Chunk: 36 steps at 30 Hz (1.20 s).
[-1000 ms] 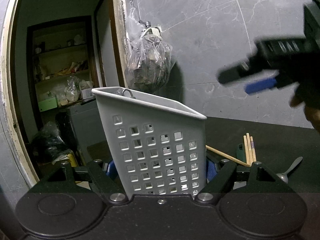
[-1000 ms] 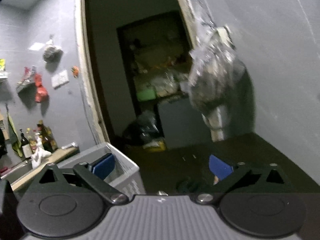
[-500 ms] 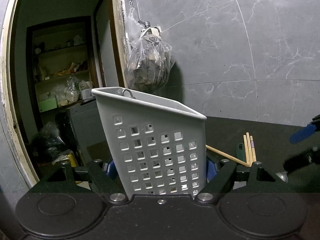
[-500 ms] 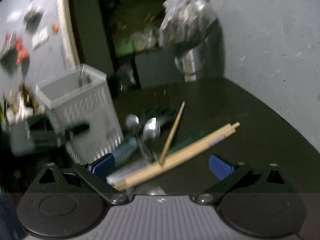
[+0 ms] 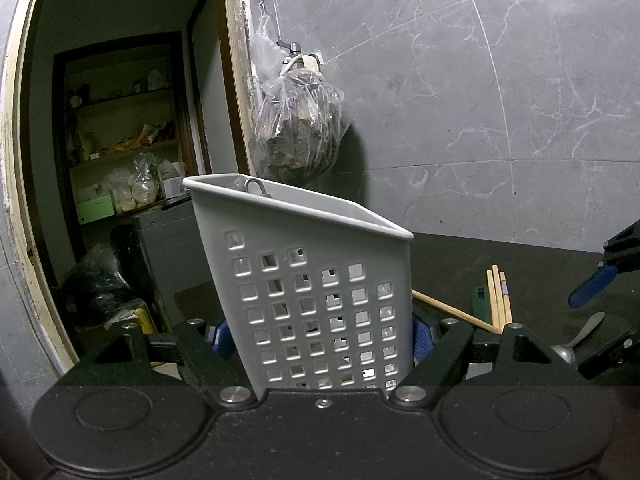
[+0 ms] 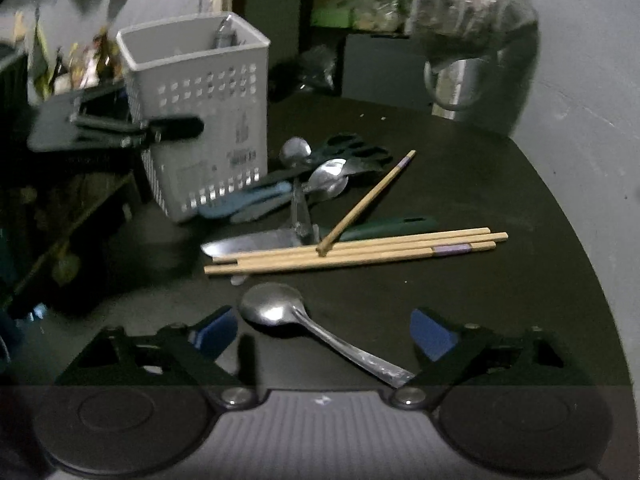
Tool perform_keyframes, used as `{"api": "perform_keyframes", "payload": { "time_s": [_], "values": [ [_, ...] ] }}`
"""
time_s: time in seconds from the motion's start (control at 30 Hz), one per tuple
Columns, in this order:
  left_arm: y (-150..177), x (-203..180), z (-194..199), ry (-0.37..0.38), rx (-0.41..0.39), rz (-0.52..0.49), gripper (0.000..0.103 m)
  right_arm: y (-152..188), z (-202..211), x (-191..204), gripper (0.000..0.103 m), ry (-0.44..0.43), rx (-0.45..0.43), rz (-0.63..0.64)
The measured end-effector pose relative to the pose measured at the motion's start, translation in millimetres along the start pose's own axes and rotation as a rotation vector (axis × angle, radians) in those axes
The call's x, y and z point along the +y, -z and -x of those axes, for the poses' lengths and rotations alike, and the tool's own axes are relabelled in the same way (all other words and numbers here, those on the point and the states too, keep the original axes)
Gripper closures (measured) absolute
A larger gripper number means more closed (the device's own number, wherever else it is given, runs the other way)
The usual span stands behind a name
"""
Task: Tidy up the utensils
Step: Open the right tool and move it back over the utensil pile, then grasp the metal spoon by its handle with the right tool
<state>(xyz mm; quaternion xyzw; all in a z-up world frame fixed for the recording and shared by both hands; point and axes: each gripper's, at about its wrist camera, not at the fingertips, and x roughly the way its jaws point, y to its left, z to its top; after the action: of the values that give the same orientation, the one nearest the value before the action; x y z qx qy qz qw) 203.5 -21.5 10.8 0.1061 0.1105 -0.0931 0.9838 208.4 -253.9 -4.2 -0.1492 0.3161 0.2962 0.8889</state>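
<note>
A second earlier only the doorway and wall were seen from the right wrist; now the dark table point(image 6: 500, 184) and the utensils on it are framed, the right gripper point(image 6: 320, 330) having been brought down and tilted toward them. Its jaws have just been closing a little, yet are still set wide apart, with a metal spoon point(image 6: 280, 312) lying between the blue pads, untouched by either.

The left wrist view is unchanged: the left gripper point(image 5: 320, 336) is clamped on the perforated grey utensil holder point(image 5: 312, 292), which is held tilted.

Only from the right wrist are the pile's details shown: wooden chopsticks point(image 6: 356, 254) laid side by side, one more crossing them, a knife point(image 6: 256, 242), further spoons and dark scissors point(image 6: 352, 152) beside the holder. From the left wrist, the right gripper is seen low at the frame's edge.
</note>
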Motion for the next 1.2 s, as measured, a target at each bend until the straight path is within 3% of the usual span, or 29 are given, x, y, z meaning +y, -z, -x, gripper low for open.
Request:
{"api": "perform_keyframes", "payload": {
  "time_s": [0.23,0.4,0.57,0.67,0.77,1.13,1.2],
  "values": [
    [0,0,0,0.000,0.001,0.000,0.022,6,0,-4,0.031,-0.031,0.022,-0.011],
    [0,0,0,0.000,0.001,0.001,0.022,9,5,-3,0.052,-0.062,0.021,-0.029],
    [0,0,0,0.000,0.000,0.001,0.022,9,12,7,0.067,-0.062,0.053,-0.042],
    [0,0,0,0.000,0.000,0.001,0.022,9,16,18,0.067,-0.081,0.084,-0.032],
    [0,0,0,0.000,0.000,0.001,0.022,7,17,30,0.057,-0.104,0.095,0.011],
    [1,0,0,0.000,0.000,0.001,0.022,-8,0,28,0.056,-0.161,0.094,0.017],
    [1,0,1,0.000,0.000,0.001,0.022,-10,-1,27,0.062,-0.161,0.095,0.019]
  ]
}}
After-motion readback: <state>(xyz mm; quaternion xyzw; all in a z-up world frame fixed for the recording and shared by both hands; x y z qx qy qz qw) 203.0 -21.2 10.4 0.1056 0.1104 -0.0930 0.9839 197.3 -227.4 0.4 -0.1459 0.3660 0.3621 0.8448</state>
